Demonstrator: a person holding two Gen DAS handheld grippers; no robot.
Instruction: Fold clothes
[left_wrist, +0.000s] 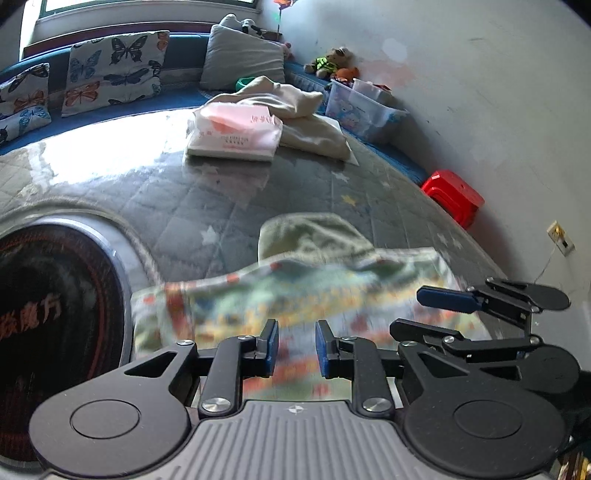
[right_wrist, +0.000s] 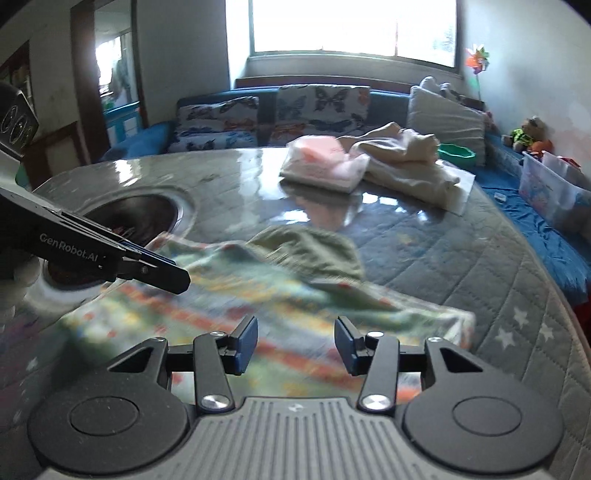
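Observation:
A colourful patterned garment with a green hood lies spread on the quilted round table, blurred in both views. My left gripper hovers over its near edge, jaws a little apart with nothing pinched between the blue pads. In the right wrist view the same garment lies under my right gripper, which stands open above the cloth. The left gripper reaches in from the left over the garment's left edge. The right gripper shows at the garment's right edge.
A round dark recess sits in the table at the left. A pink plastic bag and a cream garment lie at the far side. A blue sofa with butterfly cushions, a clear storage box and a red stool ring the table.

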